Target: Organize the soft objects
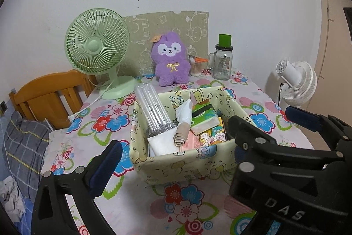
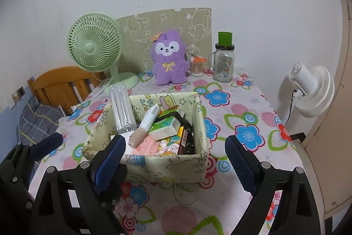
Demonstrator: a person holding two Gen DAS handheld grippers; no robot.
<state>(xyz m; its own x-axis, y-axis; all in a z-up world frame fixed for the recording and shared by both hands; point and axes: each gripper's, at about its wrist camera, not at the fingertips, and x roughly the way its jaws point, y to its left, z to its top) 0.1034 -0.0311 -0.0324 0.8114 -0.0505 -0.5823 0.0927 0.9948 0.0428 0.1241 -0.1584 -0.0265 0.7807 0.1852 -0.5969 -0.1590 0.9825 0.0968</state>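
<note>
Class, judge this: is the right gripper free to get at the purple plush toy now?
Probably not directly: the right gripper is open, but the fabric basket stands between it and the plush toy; it must pass over.

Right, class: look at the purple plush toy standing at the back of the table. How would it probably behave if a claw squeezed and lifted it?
The purple plush toy has fluffy fabric, so it would likely compress and sag rather than stay stiff. It probably weighs little for its bulk. Standing upright on stubby legs, it may topple if nudged.

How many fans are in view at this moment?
2. A green desk fan stands at the table's back left; a white fan stands beyond the table's right edge. None seem hidden.
</note>
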